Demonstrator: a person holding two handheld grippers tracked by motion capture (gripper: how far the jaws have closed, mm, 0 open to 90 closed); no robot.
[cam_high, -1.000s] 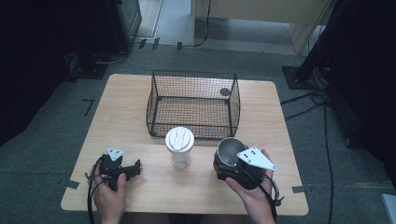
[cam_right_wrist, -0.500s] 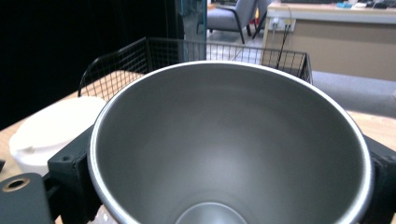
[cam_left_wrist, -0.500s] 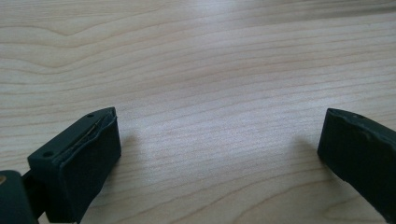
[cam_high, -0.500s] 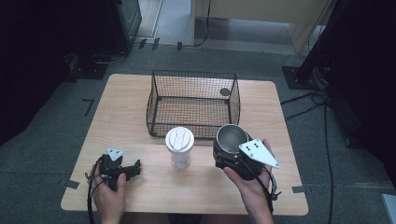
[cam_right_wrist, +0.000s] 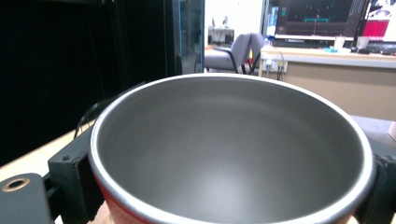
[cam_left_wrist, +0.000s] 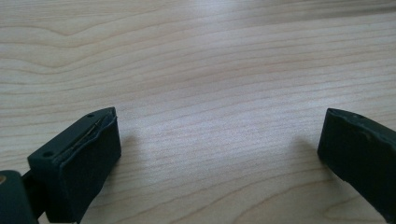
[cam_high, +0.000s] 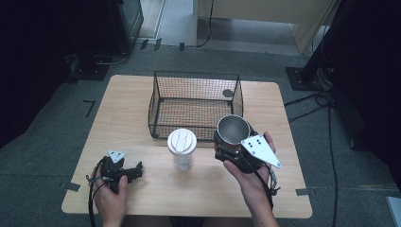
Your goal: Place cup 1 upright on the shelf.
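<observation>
My right gripper (cam_high: 231, 144) is shut on a metal cup (cam_high: 232, 128), steel inside and red outside, and holds it upright above the table by the front right corner of a black wire basket (cam_high: 156, 97). In the right gripper view the cup's open mouth (cam_right_wrist: 233, 140) sits between the black jaws, one on each side of its wall. A clear cup with a white lid (cam_high: 182, 142) stands in front of the basket. My left gripper (cam_high: 136, 171) rests on the table at the front left. Its jaws (cam_left_wrist: 219, 144) stand wide open over bare wood.
The wooden table (cam_high: 123, 109) has the basket at its middle back, with a small dark round object (cam_high: 228, 93) in the far right corner. Cables trail on the floor to the right of the table.
My right gripper has risen with the metal cup and carried it toward the basket's front right corner. The left gripper and the lidded cup have stayed in place.
</observation>
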